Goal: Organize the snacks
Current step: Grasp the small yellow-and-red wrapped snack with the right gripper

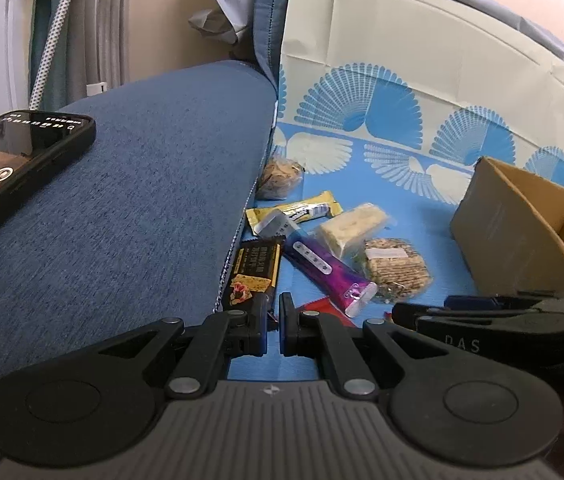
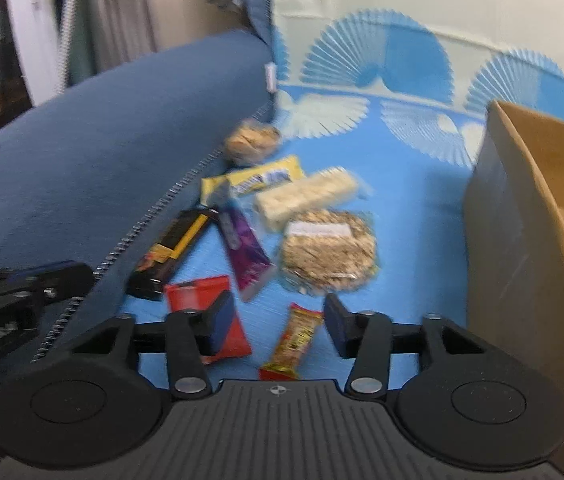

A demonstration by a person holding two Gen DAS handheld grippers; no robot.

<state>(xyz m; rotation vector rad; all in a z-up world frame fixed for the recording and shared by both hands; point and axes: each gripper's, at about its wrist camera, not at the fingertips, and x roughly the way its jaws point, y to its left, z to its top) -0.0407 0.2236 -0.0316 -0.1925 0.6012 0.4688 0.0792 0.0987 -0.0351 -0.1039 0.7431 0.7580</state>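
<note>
Red-orange snack bar (image 2: 291, 340) between spread jaws, cardboard box (image 2: 529, 264) rightward, contents unclear

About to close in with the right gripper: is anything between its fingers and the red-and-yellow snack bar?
Nothing visible. The right gripper is open and the red-and-yellow snack bar lies between its fingers. The red packet sits under the left finger.

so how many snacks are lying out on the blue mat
8. Cookie bag farthest, then yellow bar, white bar, round crackers, purple pack, black bar, red pack, orange bar nearest. The box may hide more.
</note>
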